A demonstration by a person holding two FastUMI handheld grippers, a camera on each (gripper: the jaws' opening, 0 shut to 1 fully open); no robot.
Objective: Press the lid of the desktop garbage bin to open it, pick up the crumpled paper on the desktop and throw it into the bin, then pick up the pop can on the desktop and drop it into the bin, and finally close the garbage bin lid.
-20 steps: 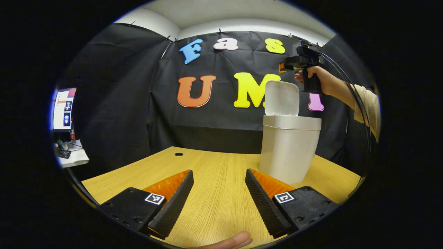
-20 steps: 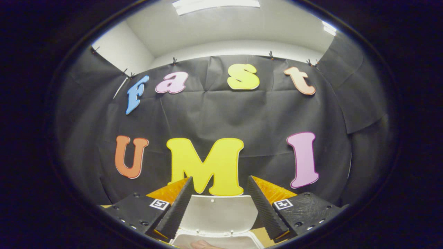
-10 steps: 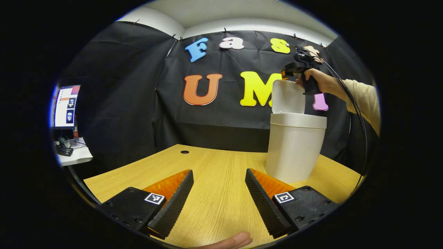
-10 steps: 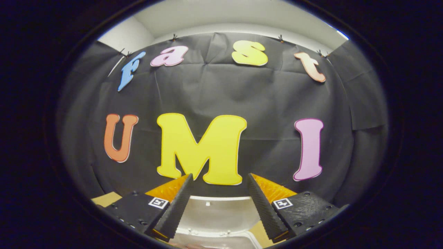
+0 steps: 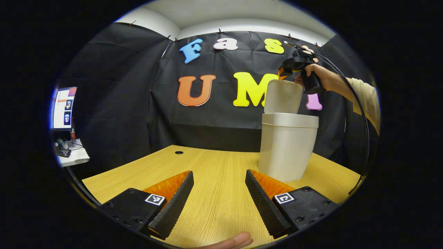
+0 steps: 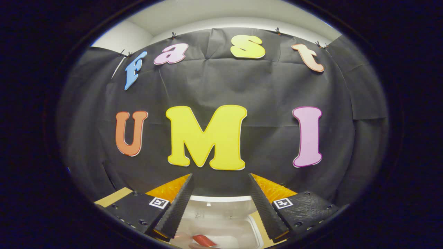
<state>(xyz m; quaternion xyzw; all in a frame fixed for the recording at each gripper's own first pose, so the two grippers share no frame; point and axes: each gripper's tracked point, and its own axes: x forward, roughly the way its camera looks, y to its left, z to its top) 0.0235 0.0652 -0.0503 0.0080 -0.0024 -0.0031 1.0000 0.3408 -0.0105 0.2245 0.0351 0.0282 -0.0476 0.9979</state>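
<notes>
Your right gripper (image 6: pixel 219 202), ribbed jaws spread and empty, hovers above the smooth white plastic bin (image 5: pixel 287 147), lid (image 5: pixel 283 97) raised; your left gripper (image 5: pixel 219 200) gapes empty over the wood-grain table (image 5: pixel 214 166).

The table (image 5: pixel 214 186) was a light wood-grain top, with a small round dark hole (image 5: pixel 179 152) near its far edge. The white garbage bin (image 5: pixel 287 148) stood directly on it, well to the right of that hole, its lid (image 5: pixel 283 97) raised upright. Left of the bin the wood lay bare.
</notes>
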